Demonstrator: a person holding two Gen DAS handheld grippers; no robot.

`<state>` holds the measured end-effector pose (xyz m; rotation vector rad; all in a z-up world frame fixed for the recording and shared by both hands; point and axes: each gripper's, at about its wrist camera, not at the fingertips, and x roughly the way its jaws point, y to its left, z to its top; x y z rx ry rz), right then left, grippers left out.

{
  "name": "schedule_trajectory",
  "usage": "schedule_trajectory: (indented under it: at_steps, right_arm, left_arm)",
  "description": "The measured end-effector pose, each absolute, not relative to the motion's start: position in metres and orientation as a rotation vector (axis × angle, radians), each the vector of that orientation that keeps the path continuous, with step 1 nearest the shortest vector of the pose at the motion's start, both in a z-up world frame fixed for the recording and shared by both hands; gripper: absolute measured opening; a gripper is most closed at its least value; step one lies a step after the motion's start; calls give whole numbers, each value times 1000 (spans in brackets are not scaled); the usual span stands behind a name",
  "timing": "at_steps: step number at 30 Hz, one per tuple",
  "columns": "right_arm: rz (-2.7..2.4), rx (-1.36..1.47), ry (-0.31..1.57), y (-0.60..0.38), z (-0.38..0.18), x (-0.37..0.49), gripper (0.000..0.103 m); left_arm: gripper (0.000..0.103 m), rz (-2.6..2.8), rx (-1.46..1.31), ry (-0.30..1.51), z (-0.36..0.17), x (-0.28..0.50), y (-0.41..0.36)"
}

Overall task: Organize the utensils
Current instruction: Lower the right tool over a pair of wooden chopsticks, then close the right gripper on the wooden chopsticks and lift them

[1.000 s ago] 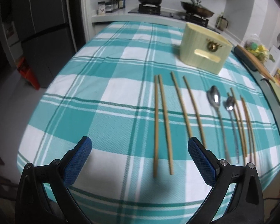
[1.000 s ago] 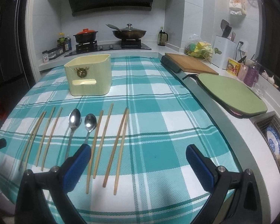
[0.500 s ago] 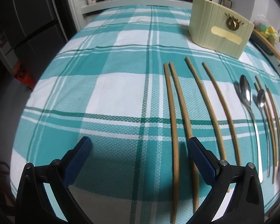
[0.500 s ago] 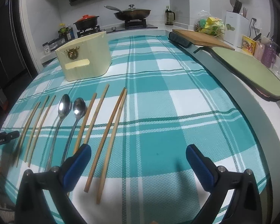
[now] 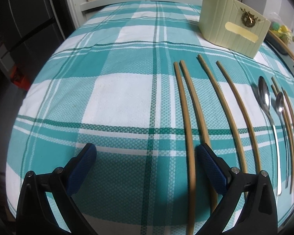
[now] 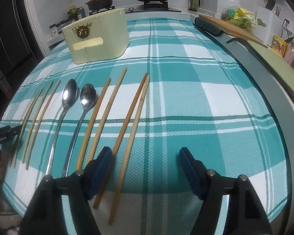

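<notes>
"GenRobot.AI" – on left hand-held gripper (image 6: 2, 137) (white lettering)

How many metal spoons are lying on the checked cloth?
2. The longer spoon lies left of the shorter spoon, side by side in the row, with chopsticks on both sides. None seems hidden.

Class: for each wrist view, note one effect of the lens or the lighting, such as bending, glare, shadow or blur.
Left wrist view: fisheye bows the straight chopsticks and darkens the corners; the left gripper shadows the tablecloth. Right wrist view: glare spots on both spoons; motion blur at the far-left edge.
</notes>
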<state>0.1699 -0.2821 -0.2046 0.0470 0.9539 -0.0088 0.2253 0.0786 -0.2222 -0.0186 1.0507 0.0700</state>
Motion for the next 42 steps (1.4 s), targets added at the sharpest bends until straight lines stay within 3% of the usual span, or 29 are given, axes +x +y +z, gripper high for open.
schedule_trajectory:
  at_steps: [2,6,8,15,17,19,31,33,34,42]
  right_arm:
    - [9,54,967,-282,-207,173,56]
    - [47,51,975,-277,-209,179,50]
    - [58,31,987,-273,-212,186,38]
    - [55,13,1023,-276,-211,204,32]
    - [44,7,1048,-282,-212,211,14]
    - [55,0,1069,-286,-212,220,13]
    - [135,-77,1129,-279,-209,315,9]
    - [143,-74,1137,-278,-208,328,7]
    - [147,-67,1137,-278,-208,332,7]
    - [202,102,1019,-287,-162,326,7]
  left_arm:
    - [103,53,-22,1060,-223,229,81]
    - [103,25,-12,1065,-224,231,81]
    - [103,15,-6,1070,-224,231,82]
    - [103,-41,30,1114,-223,250,80]
    - [102,-59,38,1112,-224,258,79]
    - [101,-72,44,1111,-224,266,76]
    - [48,-149,49,1087,-213,325,65]
    - [16,-153,56,1075,-212,331,64]
    - [9,-157,51,1074,-212,333,64]
    - [4,-186,-112,973,-165,319,85]
